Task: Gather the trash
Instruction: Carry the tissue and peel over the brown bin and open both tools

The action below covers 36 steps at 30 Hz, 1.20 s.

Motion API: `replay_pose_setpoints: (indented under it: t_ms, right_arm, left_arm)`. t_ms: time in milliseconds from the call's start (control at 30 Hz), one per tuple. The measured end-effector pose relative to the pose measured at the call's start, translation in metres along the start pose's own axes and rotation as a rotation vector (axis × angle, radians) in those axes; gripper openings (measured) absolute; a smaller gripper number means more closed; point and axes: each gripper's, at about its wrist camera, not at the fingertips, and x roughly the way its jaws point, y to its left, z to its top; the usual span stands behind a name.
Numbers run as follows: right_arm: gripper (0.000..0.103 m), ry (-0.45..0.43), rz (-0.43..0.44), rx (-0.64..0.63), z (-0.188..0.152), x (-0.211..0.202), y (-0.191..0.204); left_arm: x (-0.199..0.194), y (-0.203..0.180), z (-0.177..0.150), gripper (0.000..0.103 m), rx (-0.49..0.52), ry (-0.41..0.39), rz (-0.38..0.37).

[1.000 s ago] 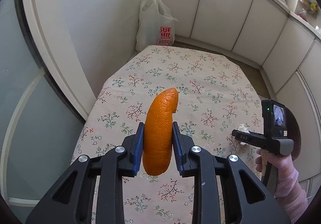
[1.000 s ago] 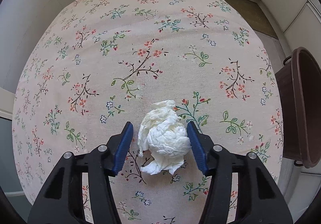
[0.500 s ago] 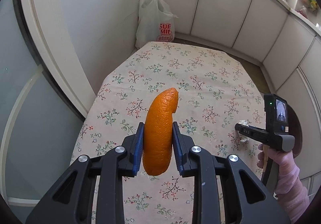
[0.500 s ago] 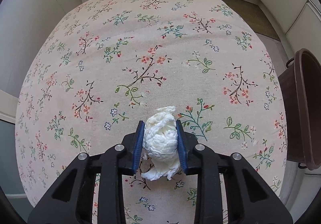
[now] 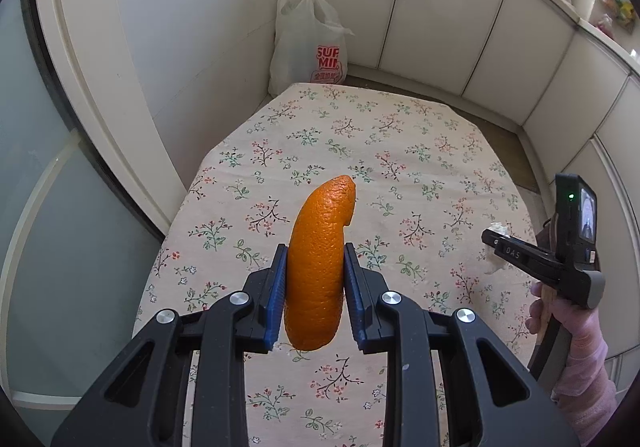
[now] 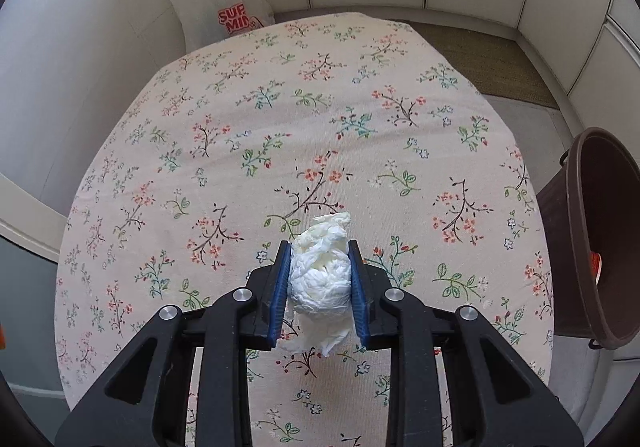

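A: What does the left gripper (image 5: 315, 297) have?

B: A long curved strip of bright orange citrus peel (image 5: 320, 267). The blue pads (image 5: 277, 301) press on its lower half from both sides, and the strip stands nearly upright, its pointed tip leaning a little to the right, above the table under its cream cloth printed with small flower sprigs (image 5: 400, 151).

A: And the right gripper (image 6: 320, 287)?

B: It pinches a crumpled white paper tissue (image 6: 320, 275). The jaws are closing a last bit on the wad, which bulges out above the pads while a loose tail hangs below them. In the right wrist view the tissue looks clear of the cloth, though I cannot tell for sure.

A: Can you see that gripper from the other side?

B: Yes, at the right edge of the left wrist view, held by a hand in a thin pinkish glove (image 5: 560, 323). A scrap of the white tissue peeks out at its fingertips.

A: Where would the trash go?

B: A dark brown round plastic bucket (image 6: 600, 239) stands just beside the table's right edge, with something orange showing inside it.

A: Anything else around?

B: A white plastic shopping bag with red lettering (image 6: 216, 3) sits on the floor past the far end of the table, against the white wall panels (image 5: 440, 15).
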Motion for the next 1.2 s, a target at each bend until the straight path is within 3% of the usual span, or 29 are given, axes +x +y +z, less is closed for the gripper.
replay_pose_setpoints:
  t_ms: [333,733,967,1200]
  right_arm:
    - [0.026,-0.19,0.024,0.055,0.024,-0.07,-0.032]
    - [0.026,-0.382,-0.019,0.23,0.037,-0.143,-0.122]
    - [0.026,-0.453,-0.095,0.303,0.029,-0.17,-0.166]
    - [0.027,-0.482,-0.267,0.368,0.014,-0.183,-0.212]
  left_arm:
    - [0.005,-0.009,0.001,0.027,0.007,0.005,-0.011]
    - [0.01,-0.032,0.003,0.027,0.022,0.002,-0.033]
    - [0.009,-0.053,0.007,0.027,0.018,-0.028,-0.081]
    - [0.016,-0.087,0.006,0.027,0.057,-0.02,-0.117]
